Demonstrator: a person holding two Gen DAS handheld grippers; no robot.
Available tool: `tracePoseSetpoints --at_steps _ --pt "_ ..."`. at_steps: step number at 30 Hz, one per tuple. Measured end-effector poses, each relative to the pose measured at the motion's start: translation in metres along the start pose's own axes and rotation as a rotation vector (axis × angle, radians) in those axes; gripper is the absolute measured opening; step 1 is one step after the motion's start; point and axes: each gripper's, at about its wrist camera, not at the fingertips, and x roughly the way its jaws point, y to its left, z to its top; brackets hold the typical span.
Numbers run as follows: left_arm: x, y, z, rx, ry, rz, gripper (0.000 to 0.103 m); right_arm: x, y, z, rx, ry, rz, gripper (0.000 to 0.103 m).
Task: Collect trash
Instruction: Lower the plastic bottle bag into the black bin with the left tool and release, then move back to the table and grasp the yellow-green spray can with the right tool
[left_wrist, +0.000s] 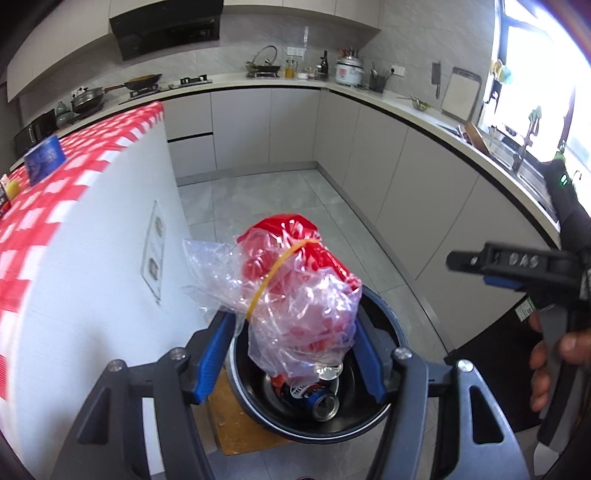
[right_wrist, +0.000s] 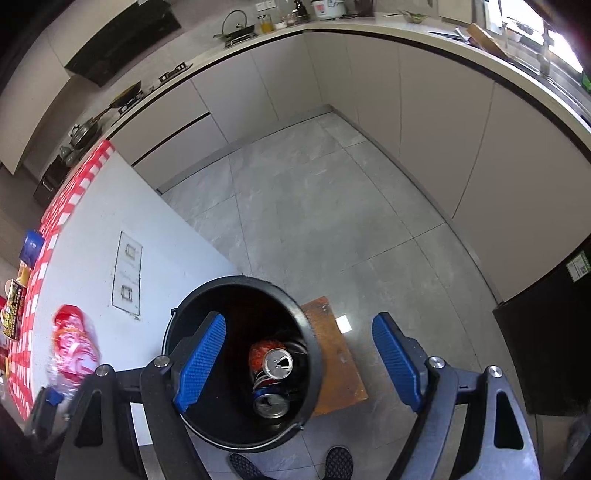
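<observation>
My left gripper (left_wrist: 295, 350) is shut on a crumpled clear plastic bag (left_wrist: 295, 280) that holds red wrapping and has a yellow rubber band around it. The bag hangs over a round black bin (left_wrist: 384, 417) with crushed drink cans (left_wrist: 325, 406) at its bottom. In the right wrist view my right gripper (right_wrist: 299, 325) stands open with nothing between its blue pads, just above the bin's rim (right_wrist: 236, 280) and the cans (right_wrist: 277, 363). The bag (right_wrist: 72, 343) shows blurred at the far left. A hand holds the right gripper (left_wrist: 469, 267) beside the bin.
The bin stands on a low wooden stool (right_wrist: 340, 354) on the grey tiled floor. A white island wall (left_wrist: 92, 295) with sockets rises close on the left, topped by a red-checked cloth (left_wrist: 55, 177). A black appliance (right_wrist: 546, 332) stands to the right. The person's shoes (right_wrist: 340, 461) are below.
</observation>
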Motion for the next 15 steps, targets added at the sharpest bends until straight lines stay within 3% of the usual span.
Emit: tracePoseSetpoints --at_steps 3,7,15 --pt "0.015 -0.009 -0.005 0.014 0.012 0.003 0.069 -0.004 -0.007 0.000 0.006 -0.011 -0.008 0.084" --pt "0.036 -0.013 -0.004 0.005 0.075 0.051 0.097 -0.007 -0.012 0.001 0.006 -0.015 -0.020 0.084" --pt "0.011 0.001 0.006 -0.040 0.047 0.067 0.097 -0.012 -0.007 0.001 0.011 -0.013 -0.012 0.084"
